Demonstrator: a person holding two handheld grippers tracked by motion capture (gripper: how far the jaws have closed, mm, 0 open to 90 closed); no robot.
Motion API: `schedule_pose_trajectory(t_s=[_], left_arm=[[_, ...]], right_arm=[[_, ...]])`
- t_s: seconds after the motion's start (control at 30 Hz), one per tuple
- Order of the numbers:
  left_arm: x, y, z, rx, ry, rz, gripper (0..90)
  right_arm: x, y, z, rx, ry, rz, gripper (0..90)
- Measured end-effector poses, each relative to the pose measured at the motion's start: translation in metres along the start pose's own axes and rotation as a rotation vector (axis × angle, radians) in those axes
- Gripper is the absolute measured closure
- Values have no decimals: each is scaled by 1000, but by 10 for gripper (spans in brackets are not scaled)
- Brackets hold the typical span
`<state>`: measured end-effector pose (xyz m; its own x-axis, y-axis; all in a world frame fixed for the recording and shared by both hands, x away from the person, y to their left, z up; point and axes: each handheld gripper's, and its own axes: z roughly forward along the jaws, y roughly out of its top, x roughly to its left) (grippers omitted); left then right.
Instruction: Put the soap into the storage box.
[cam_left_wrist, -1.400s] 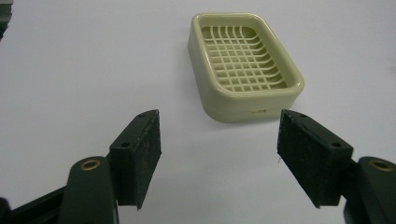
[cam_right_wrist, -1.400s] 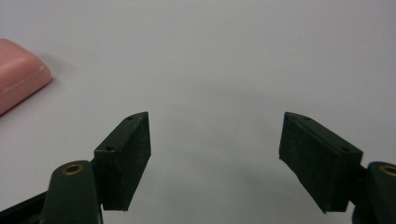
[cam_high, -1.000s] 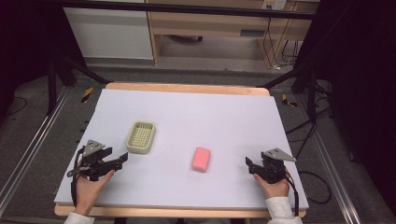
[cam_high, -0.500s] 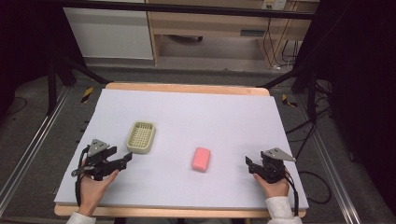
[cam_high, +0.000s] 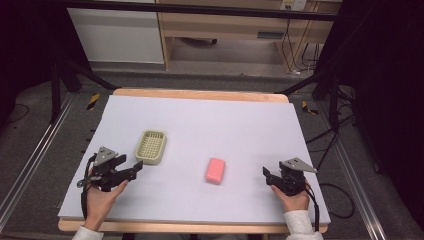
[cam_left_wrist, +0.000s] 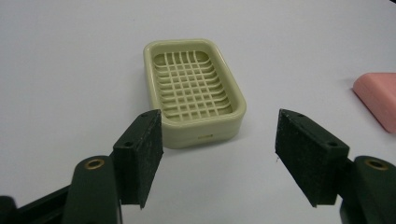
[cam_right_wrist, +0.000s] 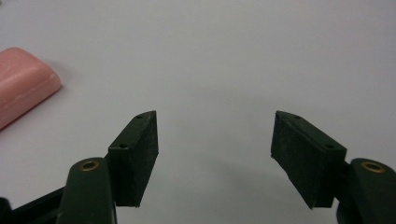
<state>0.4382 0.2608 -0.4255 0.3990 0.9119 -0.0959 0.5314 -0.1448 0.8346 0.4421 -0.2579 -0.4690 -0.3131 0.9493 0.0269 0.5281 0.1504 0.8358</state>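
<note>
The left gripper (cam_high: 134, 170) has just been closing a little; its jaws stand apart around nothing, just short of the pale green slotted plastic soap dish (cam_left_wrist: 192, 89). The right gripper (cam_high: 267, 175), jaws likewise apart and bare, rests well apart from the pink rounded soap bar (cam_high: 215, 170) on the white surface (cam_high: 240, 125).

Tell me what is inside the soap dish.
Nothing lies in the soap dish: its slatted grid floor shows bare. What is under the grid cannot be seen. The pink soap lies apart on the table.
</note>
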Motion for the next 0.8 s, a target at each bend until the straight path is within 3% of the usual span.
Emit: schedule_pose_trajectory(t_s=[0.37, 0.8], left_arm=[[-5, 8, 1, -8, -8, 13, 316], [-22, 25, 6, -23, -33, 43, 312]], right_arm=[[1, 1, 1, 0, -4, -8, 318], [1, 2, 1, -1, -6, -16, 318]])
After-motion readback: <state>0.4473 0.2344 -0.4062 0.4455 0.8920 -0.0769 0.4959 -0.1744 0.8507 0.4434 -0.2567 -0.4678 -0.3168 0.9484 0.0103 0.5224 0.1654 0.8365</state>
